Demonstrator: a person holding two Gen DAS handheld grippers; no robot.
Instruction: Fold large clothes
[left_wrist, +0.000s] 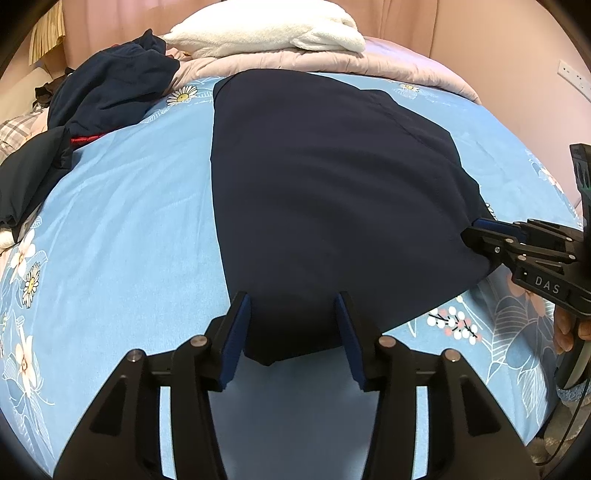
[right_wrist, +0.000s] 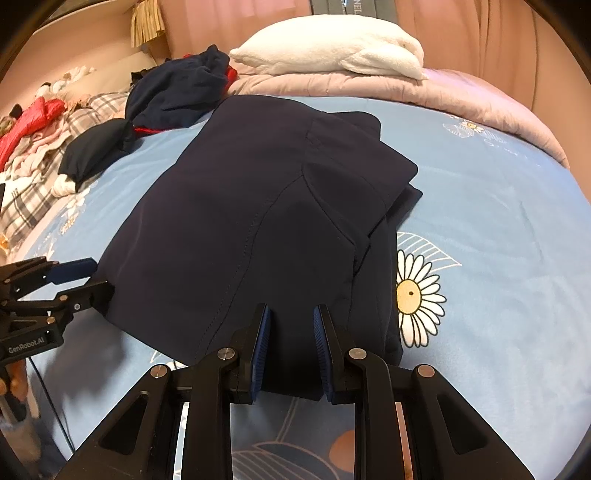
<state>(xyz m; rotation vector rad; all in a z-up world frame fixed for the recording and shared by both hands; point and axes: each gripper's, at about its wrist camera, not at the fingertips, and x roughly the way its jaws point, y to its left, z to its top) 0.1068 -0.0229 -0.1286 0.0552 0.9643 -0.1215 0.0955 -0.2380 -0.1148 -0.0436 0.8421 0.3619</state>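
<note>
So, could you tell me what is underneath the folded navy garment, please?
The navy garment lies on the blue floral bedsheet, which shows all around it. Whatever the sheet's print shows beneath it is covered.

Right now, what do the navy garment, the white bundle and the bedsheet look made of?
Navy garment: smooth matte woven fabric, probably a synthetic or cotton blend; stitched seams show, with no fuzz. White bundle: fluffy, nubby pile, likely fleece or terry. Bedsheet: thin matte printed fabric with daisies, soft creases, probably cotton or brushed polyester.
</note>
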